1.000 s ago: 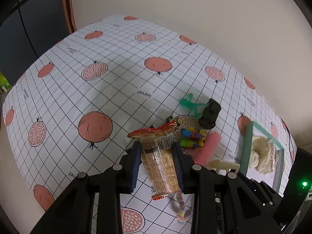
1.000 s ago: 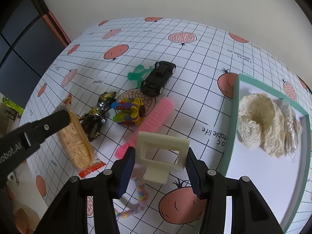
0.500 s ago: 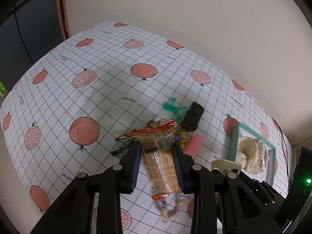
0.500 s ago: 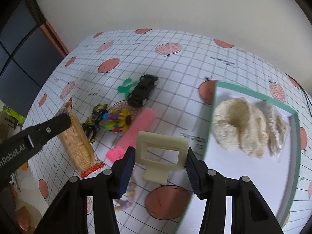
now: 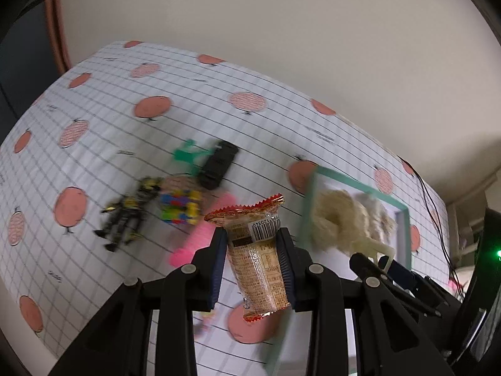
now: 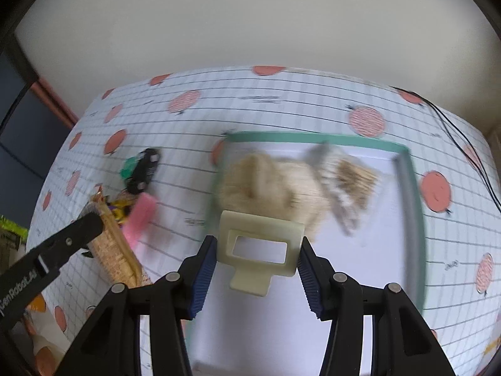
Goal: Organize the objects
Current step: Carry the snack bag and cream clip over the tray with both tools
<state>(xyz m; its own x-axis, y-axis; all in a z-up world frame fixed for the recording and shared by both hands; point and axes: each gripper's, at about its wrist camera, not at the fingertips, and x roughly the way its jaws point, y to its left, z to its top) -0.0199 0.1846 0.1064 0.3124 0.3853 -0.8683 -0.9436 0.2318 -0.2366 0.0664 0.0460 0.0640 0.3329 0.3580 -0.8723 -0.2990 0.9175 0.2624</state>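
With the left gripper clamped on a snack packet and the right gripper pinching a cream plastic clip above the teal-rimmed tray, a hurried release could drop either onto the lace pieces.

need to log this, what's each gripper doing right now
left gripper: shut on snack pack
right gripper: shut on beige clip

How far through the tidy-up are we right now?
Done: lace bundle lies in the green-rimmed tray. In hand: left claw grips a snack packet, right claw a cream plastic piece above the tray. Left: toy car, robot figure, pink comb.
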